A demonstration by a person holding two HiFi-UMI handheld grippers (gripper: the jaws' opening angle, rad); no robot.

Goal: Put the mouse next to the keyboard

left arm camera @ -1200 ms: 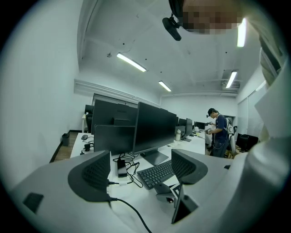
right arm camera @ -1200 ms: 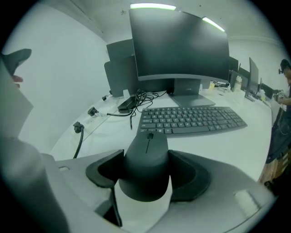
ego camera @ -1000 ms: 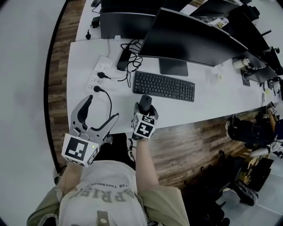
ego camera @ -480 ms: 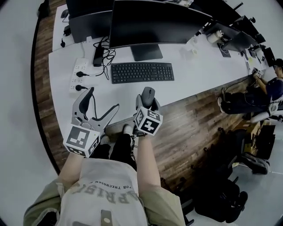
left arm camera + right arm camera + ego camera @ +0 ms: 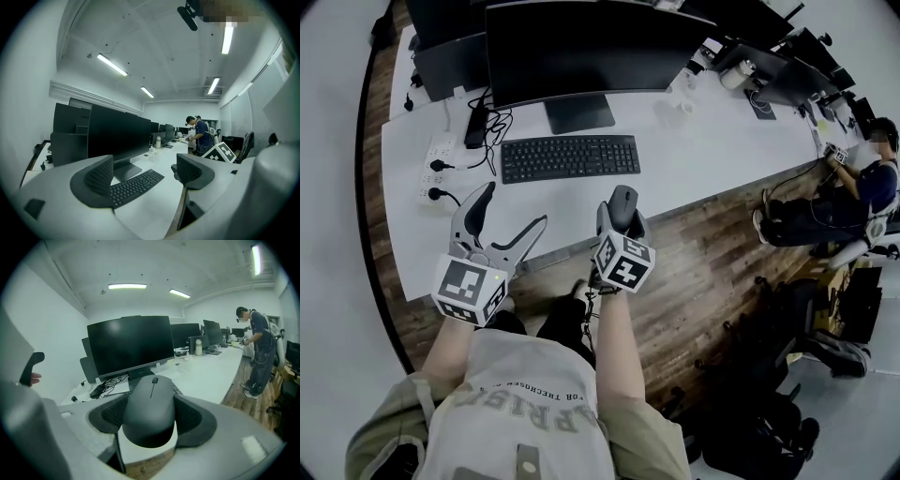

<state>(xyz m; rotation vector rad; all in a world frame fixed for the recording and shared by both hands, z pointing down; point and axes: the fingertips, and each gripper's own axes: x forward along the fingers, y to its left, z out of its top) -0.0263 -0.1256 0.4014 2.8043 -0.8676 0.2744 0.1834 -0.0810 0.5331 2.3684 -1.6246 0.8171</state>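
Observation:
A dark grey mouse (image 5: 623, 202) sits between the jaws of my right gripper (image 5: 622, 216), which is shut on its sides. It hangs over the front edge of the white desk (image 5: 712, 141), in front of the right end of the black keyboard (image 5: 570, 157). In the right gripper view the mouse (image 5: 150, 411) fills the gap of the right gripper (image 5: 152, 423). My left gripper (image 5: 516, 206) stands open and empty over the desk's front left. The left gripper view shows the left gripper (image 5: 145, 173) with the keyboard (image 5: 136, 186) beyond its pads.
Large black monitors (image 5: 567, 47) stand behind the keyboard. A white power strip (image 5: 436, 169) with plugs and cables lies at the desk's left. A bottle (image 5: 739, 73) and small items sit far right, near a person (image 5: 872, 178). Wooden floor (image 5: 694, 272) and dark chairs lie below the desk edge.
The right gripper with the mouse has shifted from in front of the keyboard's left part to in front of its right end. The head view has swung. The left gripper stays open.

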